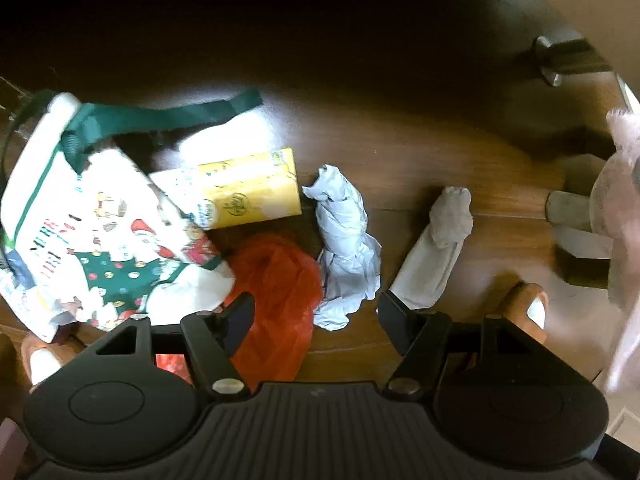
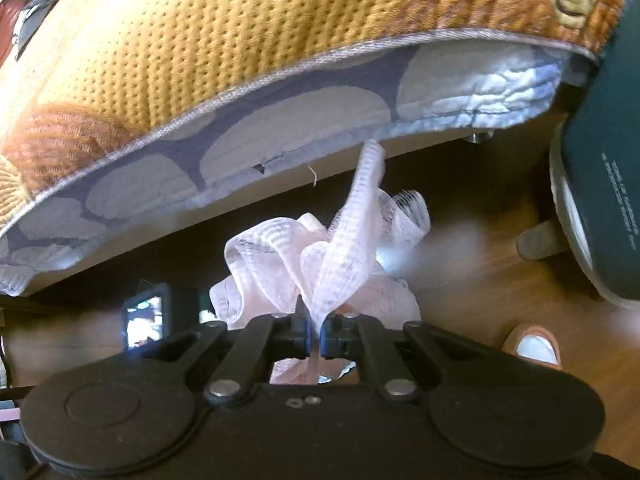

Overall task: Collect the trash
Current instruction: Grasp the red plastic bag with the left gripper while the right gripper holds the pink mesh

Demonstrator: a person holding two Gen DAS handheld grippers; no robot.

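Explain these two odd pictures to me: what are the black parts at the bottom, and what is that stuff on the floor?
No robot here: a person holds a two-fingered claw in each hand, each with a camera looking along its fingers. The left claw is open over a wooden floor, above an orange plastic bag, crumpled white paper, a yellow carton, a Christmas tote bag and a grey sock. The right claw is shut on pink foam netting, lifted beside a mattress.
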